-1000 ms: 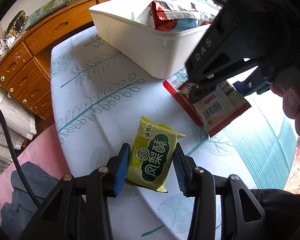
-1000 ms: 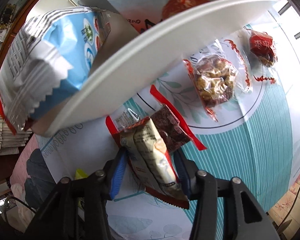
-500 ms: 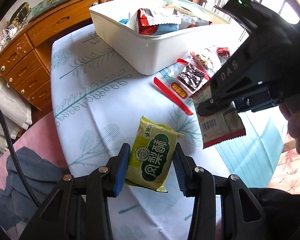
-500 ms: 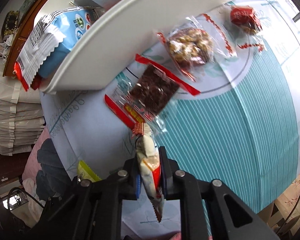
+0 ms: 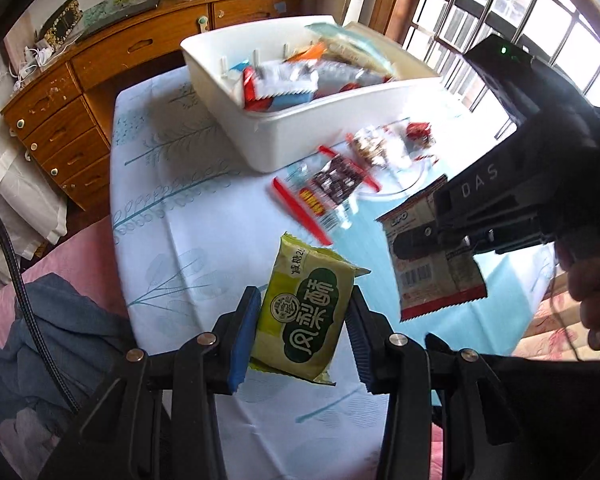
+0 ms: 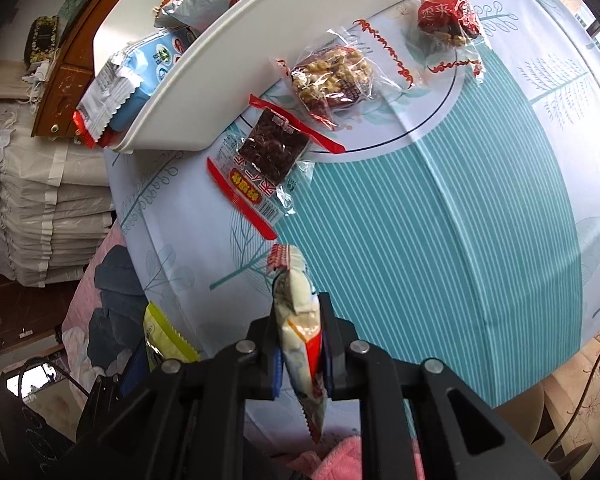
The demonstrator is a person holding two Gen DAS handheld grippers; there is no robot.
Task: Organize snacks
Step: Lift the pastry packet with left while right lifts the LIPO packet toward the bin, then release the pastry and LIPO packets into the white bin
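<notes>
**Both grippers loaded, above the table's near edge**

My left gripper (image 5: 302, 328) has its blue pads closed on a green-yellow snack packet (image 5: 306, 314), held flat and face-up above the near edge of the table (image 5: 172, 208). My right gripper (image 6: 300, 354) is clamped on a white and red snack packet (image 6: 300, 340), pinched edge-on so that it hangs between the jaws with its crimped ends sticking out above and below. From the left wrist view I see that same packet (image 5: 436, 264) dangling with its barcode side toward me, just right of the green one and apart from it.

The white bin (image 5: 300, 136) sits at the far side of the table, already holding several wrapped snacks. On the cloth beside its near wall lie three more: a dark brown bar in a clear red-edged wrapper (image 6: 268, 152), a nut cluster in clear wrap (image 6: 332, 76) touching the bin's wall, and a small red-wrapped sweet (image 6: 448, 18) further along.

A wooden dresser (image 5: 80, 100) stands beyond the table.
</notes>
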